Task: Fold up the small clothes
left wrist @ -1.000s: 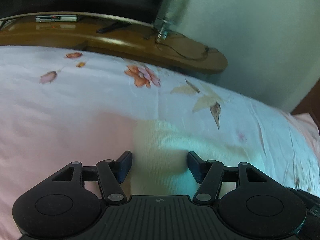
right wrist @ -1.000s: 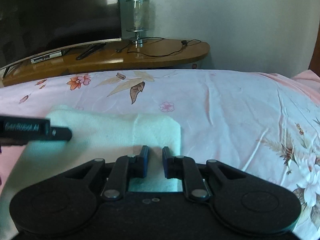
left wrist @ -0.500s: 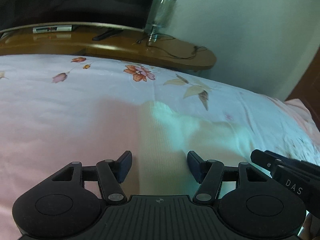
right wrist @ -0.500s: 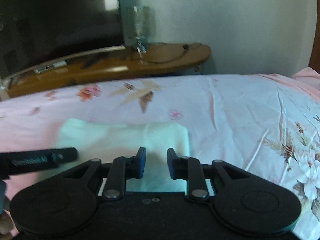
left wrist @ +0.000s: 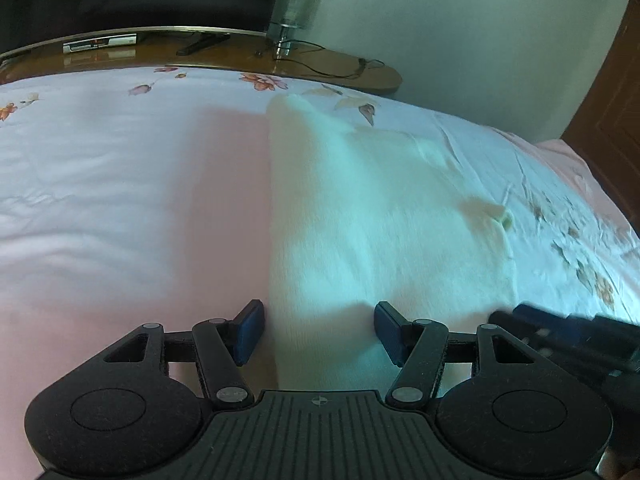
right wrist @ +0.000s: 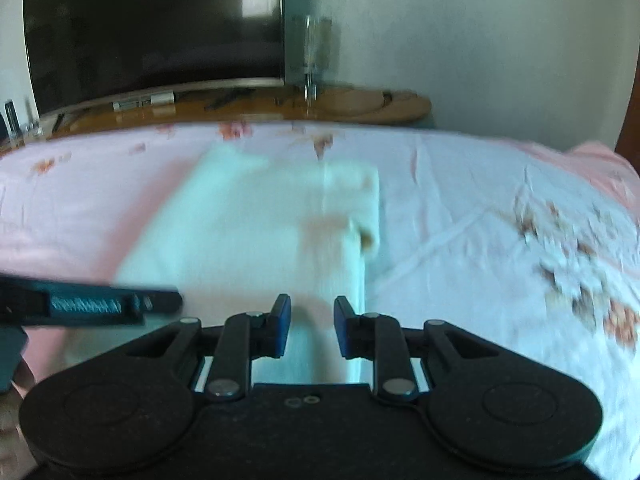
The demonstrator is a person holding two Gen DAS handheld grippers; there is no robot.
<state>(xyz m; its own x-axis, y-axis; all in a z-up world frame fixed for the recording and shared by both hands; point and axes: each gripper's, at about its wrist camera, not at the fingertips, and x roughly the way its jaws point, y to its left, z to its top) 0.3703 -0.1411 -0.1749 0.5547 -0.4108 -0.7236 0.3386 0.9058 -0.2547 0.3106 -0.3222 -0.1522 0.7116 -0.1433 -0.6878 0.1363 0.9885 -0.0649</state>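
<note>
Both tongs (left wrist: 318, 332) have withdrawn; blurred garment (right wrist: 260, 224) lies flat.

Pale mint-white garment (left wrist: 384, 208), plain; pink bedsheet (left wrist: 120, 200), orange-brown flower-and-leaf print; brown wooden stand (right wrist: 360, 104); black television (right wrist: 152, 24).
</note>
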